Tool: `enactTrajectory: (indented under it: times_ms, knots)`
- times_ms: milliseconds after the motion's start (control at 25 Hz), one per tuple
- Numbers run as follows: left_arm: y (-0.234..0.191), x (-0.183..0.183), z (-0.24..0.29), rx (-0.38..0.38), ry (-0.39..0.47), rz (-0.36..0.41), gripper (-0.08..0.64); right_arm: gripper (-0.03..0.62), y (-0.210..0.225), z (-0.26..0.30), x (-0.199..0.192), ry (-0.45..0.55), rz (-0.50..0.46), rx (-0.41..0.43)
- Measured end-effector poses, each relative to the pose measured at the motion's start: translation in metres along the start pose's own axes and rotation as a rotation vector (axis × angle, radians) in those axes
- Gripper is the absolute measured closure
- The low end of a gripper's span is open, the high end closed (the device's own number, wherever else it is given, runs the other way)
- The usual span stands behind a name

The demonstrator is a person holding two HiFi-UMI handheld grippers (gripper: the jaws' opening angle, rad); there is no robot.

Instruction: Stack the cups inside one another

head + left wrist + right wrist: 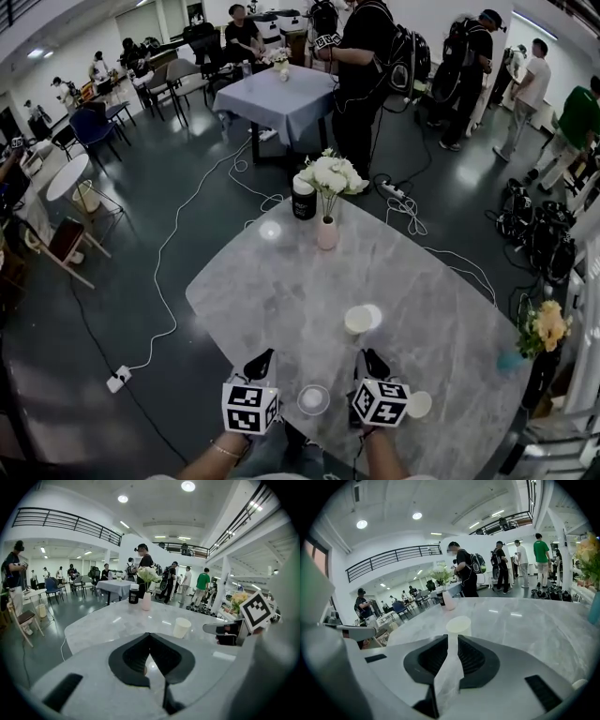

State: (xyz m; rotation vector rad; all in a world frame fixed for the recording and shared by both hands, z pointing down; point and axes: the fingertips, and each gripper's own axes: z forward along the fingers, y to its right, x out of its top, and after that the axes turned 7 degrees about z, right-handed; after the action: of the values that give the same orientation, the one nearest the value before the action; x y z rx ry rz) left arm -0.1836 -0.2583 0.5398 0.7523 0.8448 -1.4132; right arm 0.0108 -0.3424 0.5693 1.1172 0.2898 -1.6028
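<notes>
Cup (357,321) just ahead of right gripper (372,360)

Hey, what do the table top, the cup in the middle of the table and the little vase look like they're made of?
Table top: grey veined stone look, marble or a laminate copy, polished; it mirrors the ceiling lights.
Cup: cream, matte, plain; likely paper, possibly plastic.
Vase: pale pink, smooth, opaque; probably ceramic.
</notes>
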Motion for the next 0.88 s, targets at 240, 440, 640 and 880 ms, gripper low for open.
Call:
enactTrajectory:
  times_ms: [240, 440, 640, 880]
  knots:
    - [-0.003, -0.007, 0.018, -0.019, -0.029, 0.015, 0.563, 0.521, 0.008, 0.024, -0.008, -0.022, 0.022, -0.01]
    - [-0.005, -0.014, 0.034, -0.037, -0.053, 0.021, 0.563, 0.483, 0.013, 0.043, -0.011, -0.041, 0.018, -0.011]
    - [-0.011, -0.018, 0.048, -0.041, -0.073, 0.018, 0.563, 0.429, 0.015, 0.065, -0.014, -0.066, 0.012, -0.012]
    - [-0.019, -0.017, 0.06, -0.045, -0.074, 0.016, 0.563, 0.383, 0.017, 0.086, -0.015, -0.078, -0.005, -0.018]
